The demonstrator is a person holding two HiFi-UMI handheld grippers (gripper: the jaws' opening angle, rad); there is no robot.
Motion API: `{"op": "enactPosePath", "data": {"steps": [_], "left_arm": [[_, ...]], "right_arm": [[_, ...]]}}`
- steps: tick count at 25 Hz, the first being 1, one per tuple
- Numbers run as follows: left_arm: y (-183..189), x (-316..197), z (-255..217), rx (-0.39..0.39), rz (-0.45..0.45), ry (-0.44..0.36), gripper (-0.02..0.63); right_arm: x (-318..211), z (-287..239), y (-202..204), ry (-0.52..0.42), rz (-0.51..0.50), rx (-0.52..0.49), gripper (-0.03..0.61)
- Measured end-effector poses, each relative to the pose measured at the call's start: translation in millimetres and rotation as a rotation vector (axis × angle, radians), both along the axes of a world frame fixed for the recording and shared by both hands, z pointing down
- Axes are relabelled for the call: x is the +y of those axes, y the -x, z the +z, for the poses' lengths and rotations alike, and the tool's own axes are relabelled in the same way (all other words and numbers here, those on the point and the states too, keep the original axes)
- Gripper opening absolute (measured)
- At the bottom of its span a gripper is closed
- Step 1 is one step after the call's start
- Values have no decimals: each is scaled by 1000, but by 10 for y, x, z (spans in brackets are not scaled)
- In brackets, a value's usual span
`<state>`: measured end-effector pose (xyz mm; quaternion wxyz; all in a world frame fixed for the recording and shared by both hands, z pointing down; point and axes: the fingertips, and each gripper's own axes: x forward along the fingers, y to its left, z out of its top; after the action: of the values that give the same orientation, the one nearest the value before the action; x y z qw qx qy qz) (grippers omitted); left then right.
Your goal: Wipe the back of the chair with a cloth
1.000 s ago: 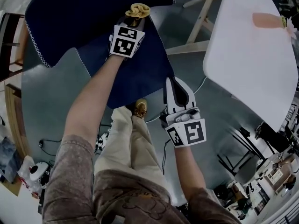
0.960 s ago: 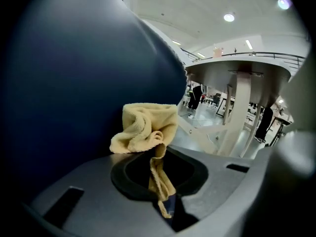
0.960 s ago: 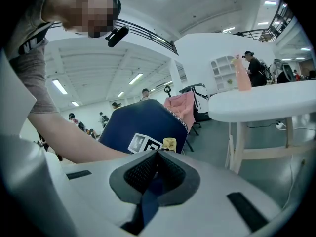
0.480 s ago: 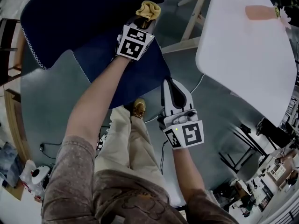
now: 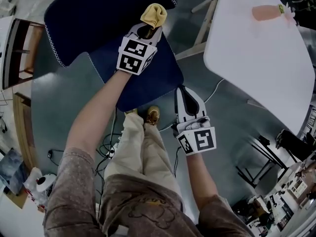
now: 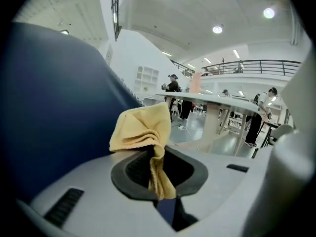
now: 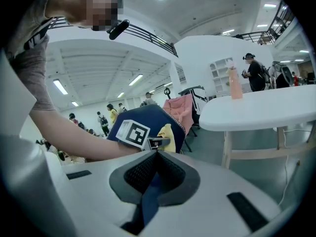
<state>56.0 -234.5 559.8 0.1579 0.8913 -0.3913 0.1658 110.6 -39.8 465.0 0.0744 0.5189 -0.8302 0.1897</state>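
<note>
Fingers of left gripper (image 6: 157,168) clamped on yellow cloth (image 6: 140,128); right gripper (image 7: 154,169) pinching chair seat (image 5: 148,78) edge. Advise: press cloth flat against chair back (image 5: 98,19), overlapping strokes, seat braced.

Yellow cloth (image 5: 154,15) — crumpled, pinched tight in the left tool (image 5: 146,31) — bunches against the navy chair back (image 5: 94,19) near its white-stitched edge; the right tool (image 5: 183,91) grips the seat (image 5: 148,78) edge.
</note>
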Motion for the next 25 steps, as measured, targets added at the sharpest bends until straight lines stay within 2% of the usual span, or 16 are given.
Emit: {"op": "enactPosePath", "data": {"steps": [12,21,25], "left_arm": [[581,733,-1549,17,-78,-68,51],[566,1253,-2963,63,-103,-163,51],[583,1486,-3380,115,-112,-156,51]], "right_arm": [[381,-891,-17,-40,-73,0,21],[537,-1938,-311,-152,-74,-23,22],[643,-2270,-356,-191,-96,-20,21]]}}
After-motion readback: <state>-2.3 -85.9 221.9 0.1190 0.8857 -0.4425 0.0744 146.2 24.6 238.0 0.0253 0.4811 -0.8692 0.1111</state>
